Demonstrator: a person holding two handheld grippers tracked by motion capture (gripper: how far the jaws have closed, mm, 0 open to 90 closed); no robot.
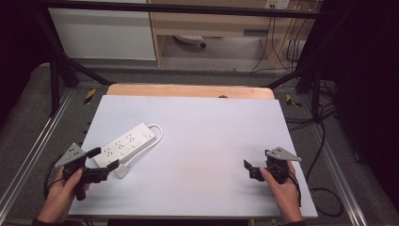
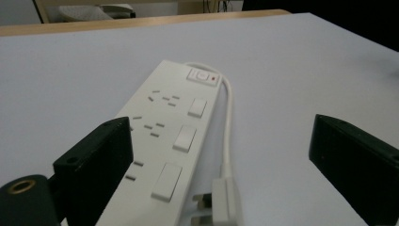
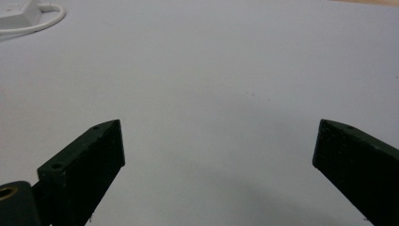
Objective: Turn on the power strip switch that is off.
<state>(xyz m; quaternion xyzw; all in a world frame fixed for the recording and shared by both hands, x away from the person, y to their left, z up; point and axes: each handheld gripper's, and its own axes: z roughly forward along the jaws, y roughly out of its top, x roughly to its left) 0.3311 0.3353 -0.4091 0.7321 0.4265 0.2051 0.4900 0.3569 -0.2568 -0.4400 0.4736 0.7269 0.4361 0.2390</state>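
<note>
A white power strip lies at an angle on the left half of the white table, its cord looping round to a white plug by its near end. My left gripper is open, its jaws on either side of the strip's near end without touching it. From the left gripper view the strip with its sockets and switches and the plug lie between the open jaws of the left gripper. At the table's right front my right gripper is open over bare surface; the right gripper holds nothing.
A wooden table edge runs behind the white surface. Black frame legs and cables stand at the sides on grey floor. The strip's far end and cord loop lie well off from the right gripper.
</note>
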